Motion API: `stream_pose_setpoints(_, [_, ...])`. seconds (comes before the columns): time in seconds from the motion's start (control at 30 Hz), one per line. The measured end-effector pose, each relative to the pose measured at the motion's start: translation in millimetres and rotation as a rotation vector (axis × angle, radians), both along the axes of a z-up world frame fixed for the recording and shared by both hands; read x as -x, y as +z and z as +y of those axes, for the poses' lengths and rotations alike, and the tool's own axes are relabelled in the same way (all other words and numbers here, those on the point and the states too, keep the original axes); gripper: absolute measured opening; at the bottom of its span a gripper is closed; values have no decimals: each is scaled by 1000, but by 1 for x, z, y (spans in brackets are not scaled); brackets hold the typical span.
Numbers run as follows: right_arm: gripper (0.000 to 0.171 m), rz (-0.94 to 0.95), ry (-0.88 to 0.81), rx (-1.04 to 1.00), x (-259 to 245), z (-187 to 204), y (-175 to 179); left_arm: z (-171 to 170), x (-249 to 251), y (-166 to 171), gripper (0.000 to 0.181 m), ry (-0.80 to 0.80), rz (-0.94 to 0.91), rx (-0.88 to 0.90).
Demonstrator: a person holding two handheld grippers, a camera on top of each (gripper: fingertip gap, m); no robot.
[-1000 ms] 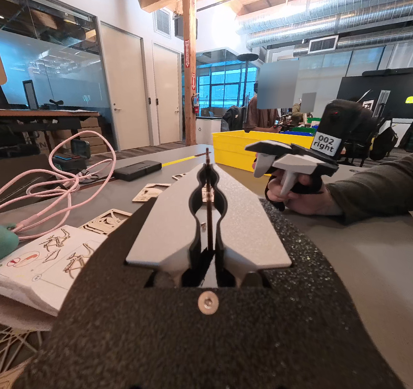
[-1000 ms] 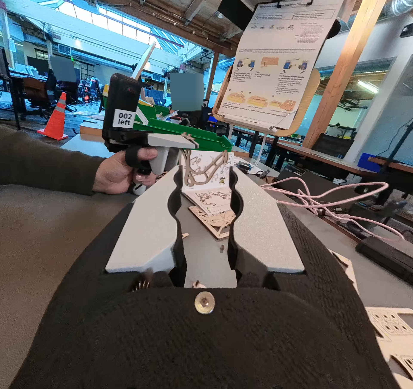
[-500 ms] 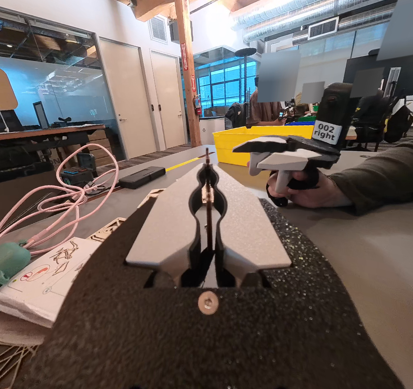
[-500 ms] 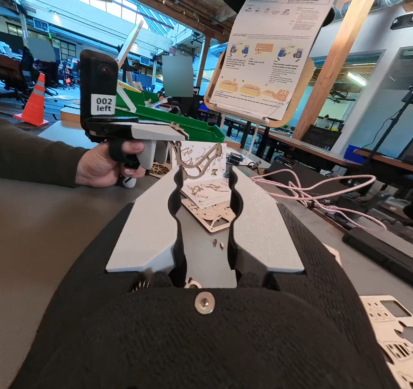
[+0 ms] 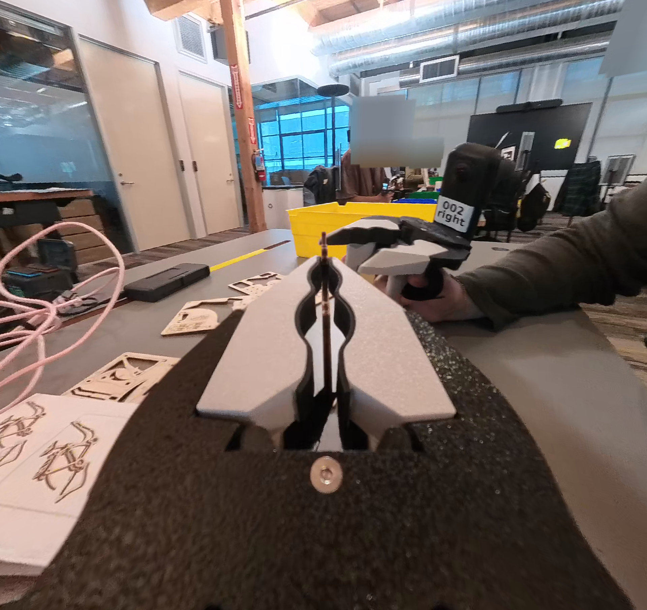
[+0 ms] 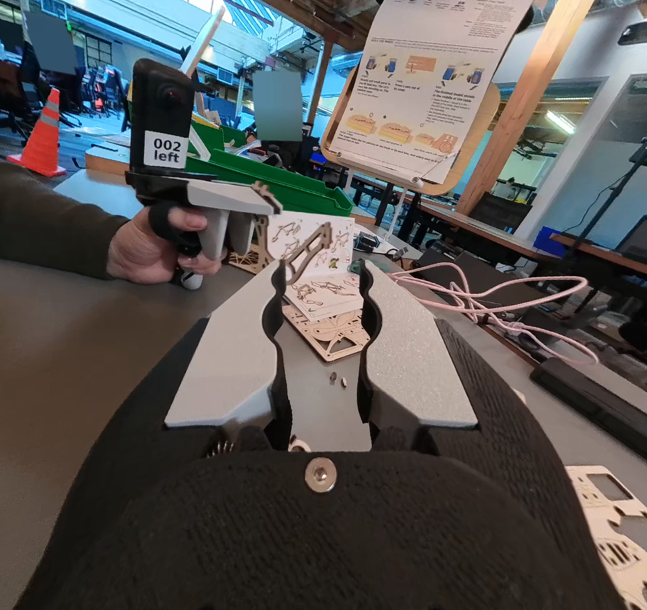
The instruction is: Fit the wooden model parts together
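Two grippers over grey worktop (image 5: 525, 400), both hand-held. Left gripper (image 5: 325, 271) jaws clenched on a thin wooden part (image 5: 325, 316), seen edge-on running up the slot between them and sticking out past the tips. In the right wrist view that same gripper (image 6: 269, 204) shows side-on ahead and left of the right jaws, the part (image 6: 301, 253) hanging below its tips as a curved frame piece, its lower end just at the right gripper's left fingertip; contact cannot be told. Right gripper (image 6: 320, 271) jaws spread apart, nothing between them. Ahead of those jaws on the worktop: folded instruction sheet (image 6: 315, 243), then a laser-cut wooden sheet (image 6: 332, 337) nearer, partly under it, then two tiny loose bits (image 6: 338, 378) lying in the gap between the jaws. Pink cable (image 6: 507, 299) loops right of the right jaws. Yellow bin (image 5: 315, 221) sits beyond the left jaws, more cut sheets (image 5: 196, 320) to their left
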State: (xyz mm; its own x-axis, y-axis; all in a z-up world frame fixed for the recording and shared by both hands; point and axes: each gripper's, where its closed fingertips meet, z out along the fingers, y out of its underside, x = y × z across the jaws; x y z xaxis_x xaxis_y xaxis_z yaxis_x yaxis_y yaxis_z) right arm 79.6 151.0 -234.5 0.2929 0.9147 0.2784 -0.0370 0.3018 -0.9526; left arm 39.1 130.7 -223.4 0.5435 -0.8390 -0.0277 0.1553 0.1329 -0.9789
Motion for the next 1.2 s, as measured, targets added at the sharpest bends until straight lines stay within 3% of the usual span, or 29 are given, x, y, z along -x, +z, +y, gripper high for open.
stream_pose_setpoints(0.33, [40, -2, 137, 42, 6, -16, -1, -21, -14, -2, 0, -178, 20, 2])
stream_pose_setpoints(0.47, [10, -37, 279, 41, 9, -39, -5, -31, -17, -2, 0, -255, 14, 1])
stream_pose_setpoints(0.7, [0, -10, 419, 233, 9, -46, -2, -32, -14, 1, 0, -291, -28, 27])
stream_pose_setpoints(0.83, [0, 47, 450, 333, 5, -43, 3, -26, -11, 3, 14, -229, -39, 12])
stream_pose_setpoints(1.0, [0, 141, 465, 427, -5, -32, 11, -20, -15, 1, 50, -187, -35, 54])
stream_pose_setpoints(1.1, [0, 160, 477, 443, -7, -32, 13, -22, -23, -2, 51, -227, -49, 106])
stream_pose_setpoints(1.2, [0, 166, 492, 441, -7, -36, 14, -26, -35, -3, 42, -297, -75, 170])
